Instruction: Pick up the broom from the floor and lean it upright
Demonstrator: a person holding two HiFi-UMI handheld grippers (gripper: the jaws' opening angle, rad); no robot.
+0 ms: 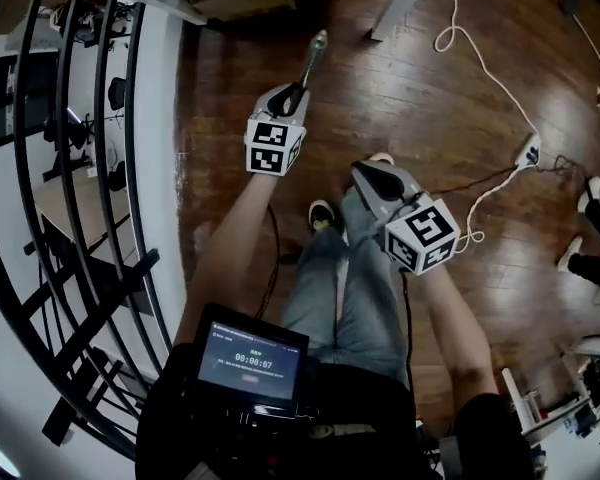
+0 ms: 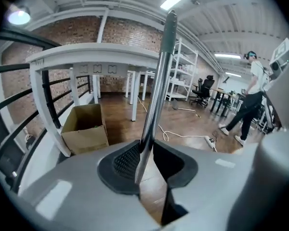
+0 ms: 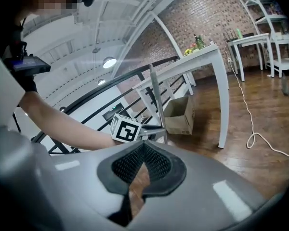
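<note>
Our left claw [image 2: 145, 158] grips the broom [image 2: 160, 76] by its handle, near upright. Our right claw [image 3: 143, 146] is closed, empty. We should keep hold and tip it gently onto the railing [image 1: 100, 168].

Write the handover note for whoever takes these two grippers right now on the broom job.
Left gripper: shut on the broom handle, which stands nearly upright in its jaws. The brush end is out of view.
Right gripper: shut, empty, held apart from the handle.
Done: handle gripped and raised.
Left: lean it upright against a support, perhaps the railing or the white table, check that it rests steady, then open the left jaws.
</note>
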